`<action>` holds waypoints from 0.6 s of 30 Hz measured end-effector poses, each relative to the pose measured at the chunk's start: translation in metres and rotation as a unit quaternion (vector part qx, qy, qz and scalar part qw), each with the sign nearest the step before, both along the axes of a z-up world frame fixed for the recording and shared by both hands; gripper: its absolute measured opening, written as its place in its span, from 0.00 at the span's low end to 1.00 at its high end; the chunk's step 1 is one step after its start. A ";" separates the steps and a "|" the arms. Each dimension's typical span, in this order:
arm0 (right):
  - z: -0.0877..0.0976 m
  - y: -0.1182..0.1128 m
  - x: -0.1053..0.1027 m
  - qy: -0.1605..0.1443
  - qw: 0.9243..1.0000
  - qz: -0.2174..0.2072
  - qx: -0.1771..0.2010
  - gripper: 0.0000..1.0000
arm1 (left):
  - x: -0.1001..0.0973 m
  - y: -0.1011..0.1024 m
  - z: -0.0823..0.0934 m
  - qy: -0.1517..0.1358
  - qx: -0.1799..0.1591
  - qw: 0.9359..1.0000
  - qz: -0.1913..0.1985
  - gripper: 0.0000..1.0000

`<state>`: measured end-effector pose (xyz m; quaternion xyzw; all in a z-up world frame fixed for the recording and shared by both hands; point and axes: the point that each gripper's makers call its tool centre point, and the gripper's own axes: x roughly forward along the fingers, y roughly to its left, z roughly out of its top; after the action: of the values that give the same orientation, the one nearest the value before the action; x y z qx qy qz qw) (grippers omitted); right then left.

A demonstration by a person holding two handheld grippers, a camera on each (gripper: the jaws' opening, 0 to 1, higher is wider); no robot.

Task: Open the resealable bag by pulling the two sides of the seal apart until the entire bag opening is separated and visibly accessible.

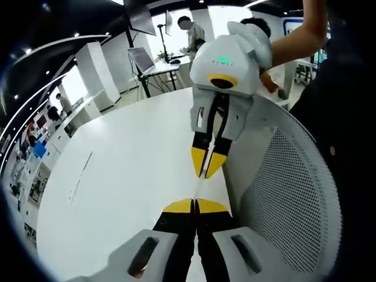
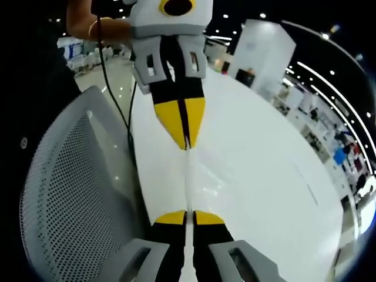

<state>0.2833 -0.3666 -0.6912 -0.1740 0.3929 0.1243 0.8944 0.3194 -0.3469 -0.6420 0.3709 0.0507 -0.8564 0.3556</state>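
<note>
Clear resealable bag (image 2: 187, 185) stretched edge-on above white tabletop (image 1: 117, 176), beside mesh chair back (image 1: 294, 200). Left gripper (image 1: 194, 205) and right gripper (image 1: 207, 166) both clamped on bag's seal edges, facing each other. Best approach, prob.: pull apart evenly, w/ grips firm, along whole seal.

white round table (image 1: 117, 176) spans the left gripper view from 9 to 6 o'clock, surface glossy. grey mesh chair back (image 1: 294, 200) at 4 o'clock, just beside the table edge. open laptop (image 1: 143, 60) on a stand at 11 o'clock, a person (image 1: 194, 32) standing near it at 12. white shelving (image 1: 35, 158) at 9 o'clock. right gripper view: black cable (image 2: 117, 100) hangs at 10 o'clock over the chair back.
</note>
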 end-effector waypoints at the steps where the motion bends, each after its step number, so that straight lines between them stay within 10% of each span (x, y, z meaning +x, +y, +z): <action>1: -0.001 0.000 -0.001 0.002 1.000 -0.001 -0.001 0.00 | 0.001 -0.001 0.001 -0.002 -0.003 1.000 0.003 0.00; 18: -0.011 -0.008 -0.014 0.017 1.000 -0.010 -0.001 0.00 | 0.003 0.004 0.004 0.001 0.002 1.000 0.003 0.00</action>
<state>0.2689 -0.3747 -0.7018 -0.1691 0.4098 0.1182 0.8885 0.3229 -0.3427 -0.6380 0.3704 0.0543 -0.8555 0.3576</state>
